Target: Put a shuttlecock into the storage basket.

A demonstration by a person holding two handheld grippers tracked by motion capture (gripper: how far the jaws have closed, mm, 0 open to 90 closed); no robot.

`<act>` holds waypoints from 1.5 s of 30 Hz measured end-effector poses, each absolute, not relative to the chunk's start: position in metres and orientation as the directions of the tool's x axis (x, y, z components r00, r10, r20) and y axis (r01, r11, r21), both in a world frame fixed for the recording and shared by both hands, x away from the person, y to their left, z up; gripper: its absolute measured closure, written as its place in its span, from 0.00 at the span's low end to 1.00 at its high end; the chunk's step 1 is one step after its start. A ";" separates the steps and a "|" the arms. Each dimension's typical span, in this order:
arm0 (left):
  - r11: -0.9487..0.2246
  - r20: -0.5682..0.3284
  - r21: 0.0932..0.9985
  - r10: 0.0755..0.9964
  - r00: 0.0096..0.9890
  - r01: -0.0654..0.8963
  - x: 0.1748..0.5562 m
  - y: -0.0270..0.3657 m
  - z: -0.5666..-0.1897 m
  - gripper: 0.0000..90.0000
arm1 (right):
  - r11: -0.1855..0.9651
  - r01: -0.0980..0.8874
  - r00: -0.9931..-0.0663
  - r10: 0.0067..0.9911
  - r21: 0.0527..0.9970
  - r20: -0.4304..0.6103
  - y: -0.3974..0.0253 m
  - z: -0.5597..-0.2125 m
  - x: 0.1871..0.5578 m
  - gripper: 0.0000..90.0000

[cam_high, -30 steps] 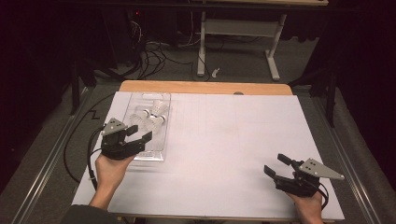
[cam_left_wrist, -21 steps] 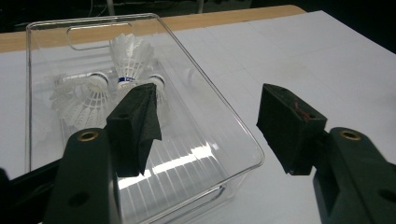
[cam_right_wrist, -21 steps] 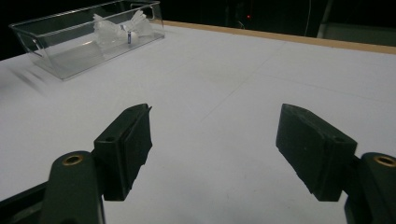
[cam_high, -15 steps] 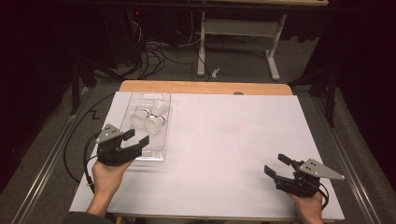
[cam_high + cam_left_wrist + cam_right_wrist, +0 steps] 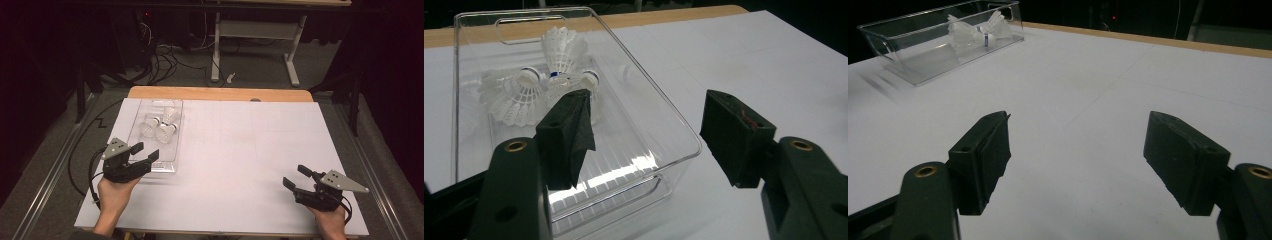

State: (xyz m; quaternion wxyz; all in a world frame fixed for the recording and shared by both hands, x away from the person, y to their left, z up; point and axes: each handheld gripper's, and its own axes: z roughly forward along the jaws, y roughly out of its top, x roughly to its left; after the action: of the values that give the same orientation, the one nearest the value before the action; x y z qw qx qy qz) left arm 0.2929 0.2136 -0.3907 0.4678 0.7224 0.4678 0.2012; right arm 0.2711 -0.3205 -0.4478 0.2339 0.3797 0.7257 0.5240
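The work in hand concerns the clear plastic tray (image 5: 159, 135) at the 10 o'clock part of the counter (image 5: 240, 165), and the three white shuttlecocks (image 5: 161, 125) that lie together in its far half. To my judgement the task is at an early stage: all the shuttlecocks are inside the tray, none is on the white surface of the counter, and neither gripper carries anything. What is left, as far as I can judge, is the whole handling of the tray or of its contents.

The left gripper (image 5: 145, 156) is at the near end of the tray, at about 8 o'clock on the counter. In the left gripper view its fingers (image 5: 569, 135) are wide open. One finger stands above the inside of the tray and the other is outside, over the white counter, so the near right corner of the tray (image 5: 674, 150) is between them. I cannot tell for sure if a finger touches the wall; it seems that there is a small gap. The shuttlecocks (image 5: 544, 85) lie further in, well apart from the fingers.

The right gripper (image 5: 296, 179) rests at about 4 o'clock, well apart from the tray. Its fingers (image 5: 985, 155) are also wide open, with nothing but bare counter between them.
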 end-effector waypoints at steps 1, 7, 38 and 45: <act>-0.121 -0.150 0.865 0.864 0.481 0.487 0.292 0.214 -0.391 0.42 | 0.163 0.306 -0.602 0.797 0.938 0.058 -0.321 -0.448 0.271 0.30; -0.110 -0.156 0.868 0.866 0.476 0.484 0.288 0.217 -0.396 0.42 | 0.162 0.306 -0.601 0.797 0.938 0.058 -0.321 -0.448 0.271 0.30; -0.081 -0.167 0.880 0.870 0.464 0.468 0.268 0.224 -0.419 0.39 | 0.150 0.307 -0.588 0.806 0.940 0.064 -0.324 -0.448 0.270 0.30; -0.074 -0.173 0.881 0.868 0.465 0.467 0.266 0.225 -0.423 0.38 | 0.150 0.306 -0.587 0.808 0.940 0.062 -0.325 -0.447 0.270 0.30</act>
State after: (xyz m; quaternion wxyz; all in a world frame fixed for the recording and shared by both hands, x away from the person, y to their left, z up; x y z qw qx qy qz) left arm 0.2661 0.2253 -0.4232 0.4874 0.7034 0.4747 0.2058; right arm 0.2696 -0.3249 -0.4475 0.2391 0.3867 0.7198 0.5246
